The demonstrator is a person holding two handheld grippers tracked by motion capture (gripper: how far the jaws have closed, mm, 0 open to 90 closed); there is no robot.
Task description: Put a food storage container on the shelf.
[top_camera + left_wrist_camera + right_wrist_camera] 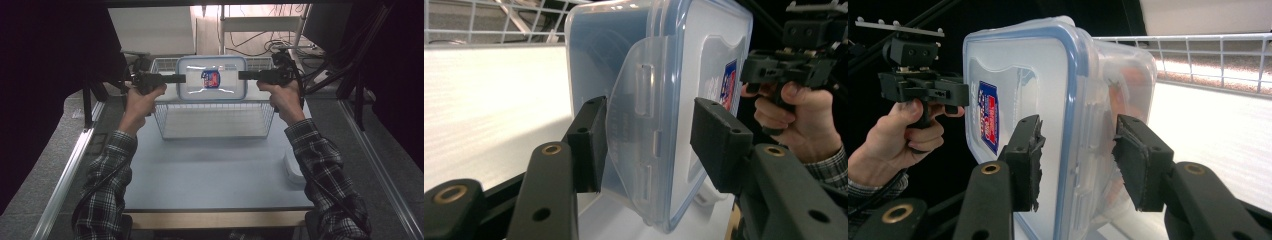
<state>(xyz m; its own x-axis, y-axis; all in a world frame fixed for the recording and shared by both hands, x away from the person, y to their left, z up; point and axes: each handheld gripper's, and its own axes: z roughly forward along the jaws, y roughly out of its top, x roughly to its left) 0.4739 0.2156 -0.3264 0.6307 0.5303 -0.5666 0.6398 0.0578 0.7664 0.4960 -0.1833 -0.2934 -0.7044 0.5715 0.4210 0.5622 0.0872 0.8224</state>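
The clear plastic box with a blue-edged lid (212,78) hangs between the left tongs (181,78) and the right tongs (243,75), each clamped on one end. If one lets go, it drops into the white wire basket (215,120) below.

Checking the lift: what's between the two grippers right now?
In the high view, the lidded plastic container spans the gap between left gripper and right gripper, above the wire basket.
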